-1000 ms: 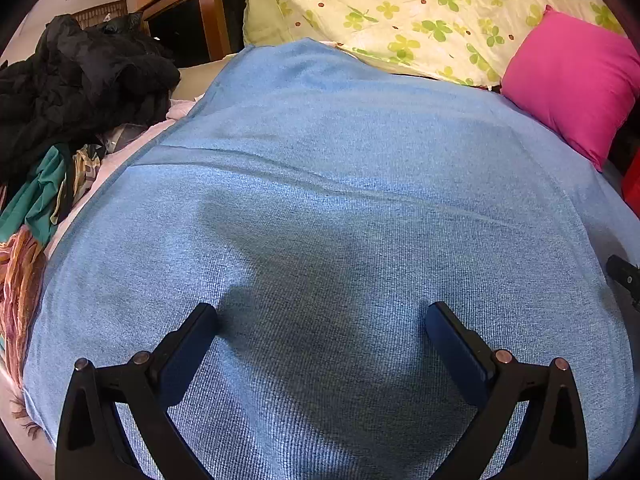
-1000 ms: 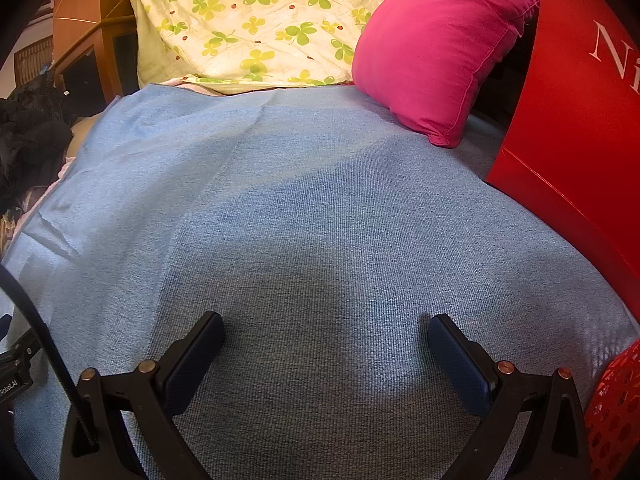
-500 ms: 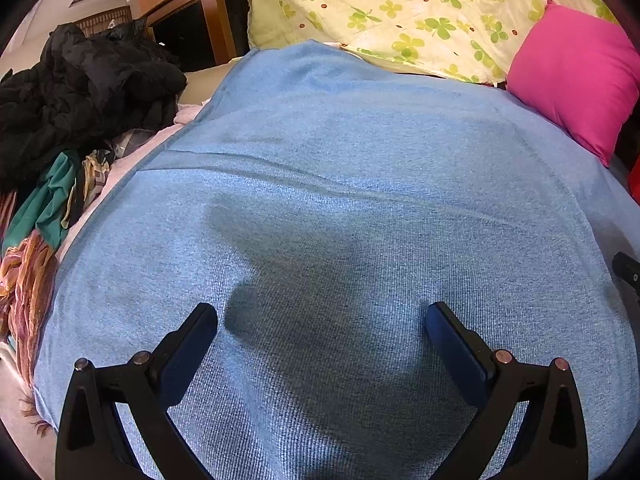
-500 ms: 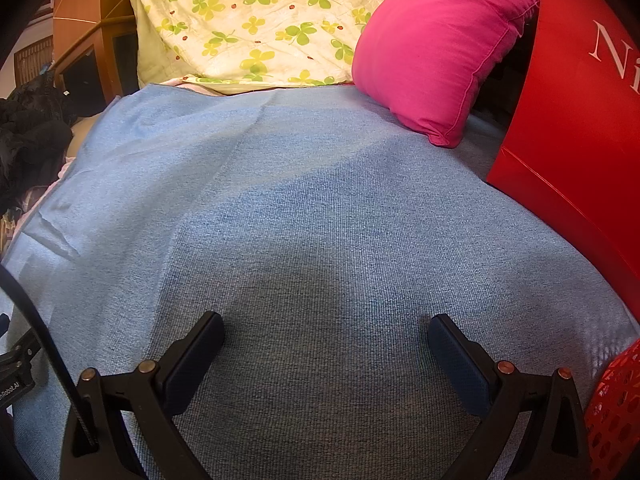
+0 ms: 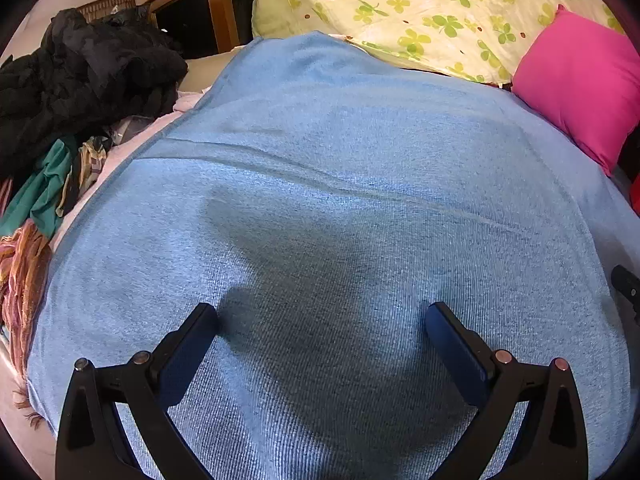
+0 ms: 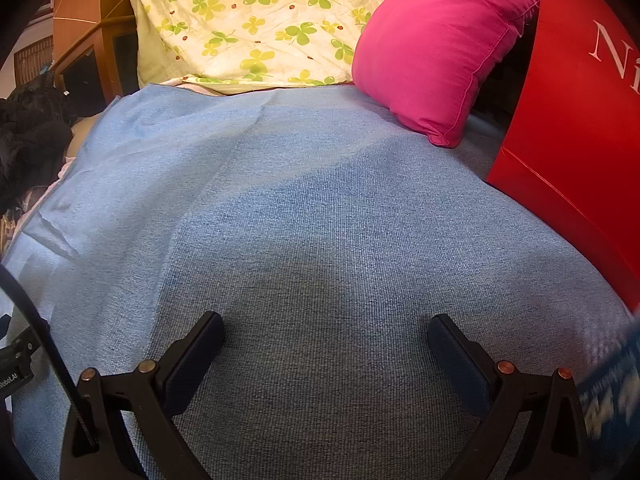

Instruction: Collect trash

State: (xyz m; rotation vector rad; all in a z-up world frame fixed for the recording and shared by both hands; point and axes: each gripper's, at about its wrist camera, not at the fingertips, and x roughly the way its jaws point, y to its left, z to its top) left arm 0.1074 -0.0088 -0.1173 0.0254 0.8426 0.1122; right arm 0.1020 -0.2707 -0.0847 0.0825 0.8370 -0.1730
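My left gripper (image 5: 322,314) stands open over a blue blanket (image 5: 340,184), with nothing between its fingers. My right gripper (image 6: 326,326) is open too, low over the same blanket (image 6: 300,208), and holds nothing. A blurred blue packet with white print (image 6: 614,388) shows at the lower right edge of the right wrist view, beside the right finger. I cannot tell whether it lies on the blanket. A tall red bag with white lettering (image 6: 580,120) stands at the right. No other piece of trash shows on the blanket.
A pink cushion (image 6: 436,44) (image 5: 580,84) and a clover-print quilt (image 5: 420,8) (image 6: 248,24) lie at the far end. Black and coloured clothes (image 5: 68,92) are heaped at the left. A wooden cabinet (image 5: 188,4) stands behind them.
The left wrist view has shifted a little, with the clothes heap showing more. A blurred blue packet has come into the right wrist view at the lower right, over where a red mesh showed.
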